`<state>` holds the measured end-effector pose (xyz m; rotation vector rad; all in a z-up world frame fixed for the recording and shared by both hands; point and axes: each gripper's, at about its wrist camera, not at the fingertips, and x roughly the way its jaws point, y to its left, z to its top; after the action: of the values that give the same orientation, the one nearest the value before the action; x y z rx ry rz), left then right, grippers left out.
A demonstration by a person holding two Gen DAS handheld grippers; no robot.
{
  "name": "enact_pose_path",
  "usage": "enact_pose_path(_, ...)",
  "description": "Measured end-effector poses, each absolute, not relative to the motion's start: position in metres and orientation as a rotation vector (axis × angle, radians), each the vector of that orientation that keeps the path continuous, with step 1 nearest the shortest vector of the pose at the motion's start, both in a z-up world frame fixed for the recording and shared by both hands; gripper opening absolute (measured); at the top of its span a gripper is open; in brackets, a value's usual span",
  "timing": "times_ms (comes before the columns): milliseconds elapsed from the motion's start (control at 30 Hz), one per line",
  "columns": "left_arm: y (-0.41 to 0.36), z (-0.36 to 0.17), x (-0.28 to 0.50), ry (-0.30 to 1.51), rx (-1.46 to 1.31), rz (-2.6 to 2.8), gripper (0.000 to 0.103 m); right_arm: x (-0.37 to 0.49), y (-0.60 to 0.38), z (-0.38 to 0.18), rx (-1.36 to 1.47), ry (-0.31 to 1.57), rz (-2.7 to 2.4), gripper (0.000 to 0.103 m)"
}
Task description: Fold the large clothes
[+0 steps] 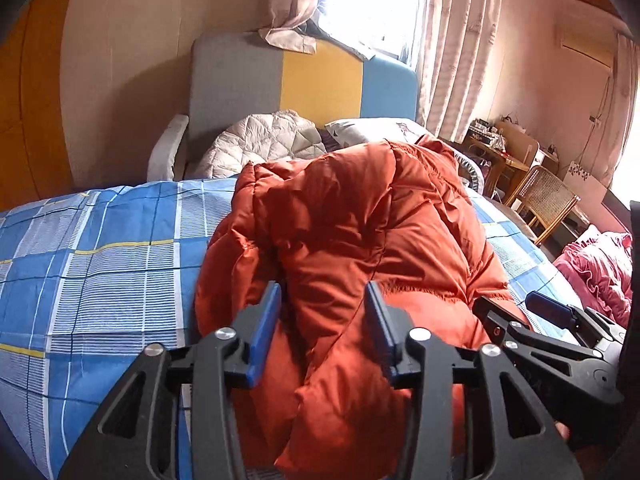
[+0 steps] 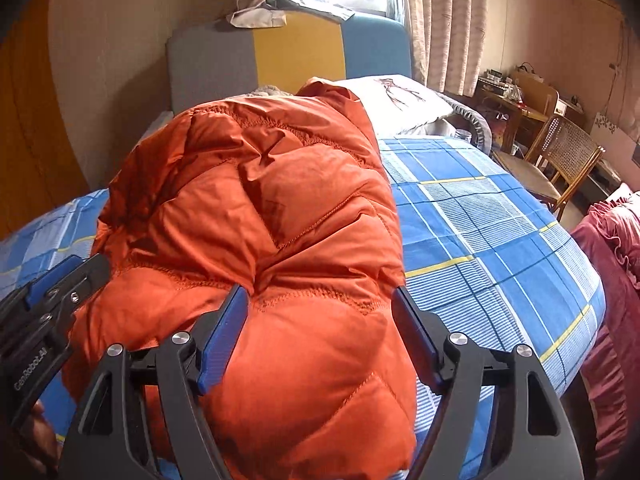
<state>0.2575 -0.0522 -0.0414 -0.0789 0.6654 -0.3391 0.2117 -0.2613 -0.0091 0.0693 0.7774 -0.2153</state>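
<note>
This orange puffer jacket [image 2: 264,216] is bunched up down the middle of the bed [image 2: 480,232], hem at the near edge. It's light, squishy and slick, so I'd grab along the stitched seams. My left gripper [image 1: 324,332] is half open and my right gripper [image 2: 320,340] wider; both straddle puffy folds, neither clamping.

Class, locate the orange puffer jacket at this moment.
In both wrist views the orange puffer jacket lies bunched on the blue checked bedsheet, between the jaws of each gripper, before the grey, yellow and blue headboard.
</note>
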Motion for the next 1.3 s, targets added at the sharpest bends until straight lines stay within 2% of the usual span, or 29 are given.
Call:
enact_pose_path(67,-0.050,-0.039,0.252,0.657,-0.081,-0.331,0.047,0.207,-0.262,-0.006,0.079,0.774,-0.218,0.075)
enact_pose_path(133,-0.047,-0.036,0.247,0.645,-0.079,-0.322,0.049,0.204,-0.262,-0.004,0.085,0.770,-0.219,0.081)
enact_pose_path(333,-0.039,-0.026,0.231,0.614,-0.082,-0.309,0.058,0.191,-0.258,0.005,0.070,0.752,-0.213,0.081)
enact_pose_path(400,-0.036,-0.025,0.226,0.615,-0.089,-0.303,0.062,0.185,-0.256,0.007,0.074,0.752,-0.220,0.086)
enact_pose_path(500,-0.031,-0.026,0.215,0.614,-0.094,-0.294,0.074,0.176,-0.253,0.012,0.076,0.743,-0.232,0.090)
enact_pose_path(567,-0.027,-0.027,0.207,0.604,-0.088,-0.266,0.088,0.170,-0.251,0.015,0.074,0.739,-0.227,0.094)
enact_pose_path(667,-0.017,-0.030,0.197,0.607,-0.082,-0.239,0.098,0.162,-0.246,0.018,0.060,0.737,-0.226,0.096)
enact_pose_path(733,-0.010,-0.033,0.191,0.612,-0.095,-0.226,0.100,0.154,-0.243,0.020,0.051,0.727,-0.233,0.099)
enact_pose_path(1300,-0.007,-0.028,0.159,0.595,-0.017,-0.133,0.101,0.126,-0.238,0.024,0.028,0.692,-0.235,0.100)
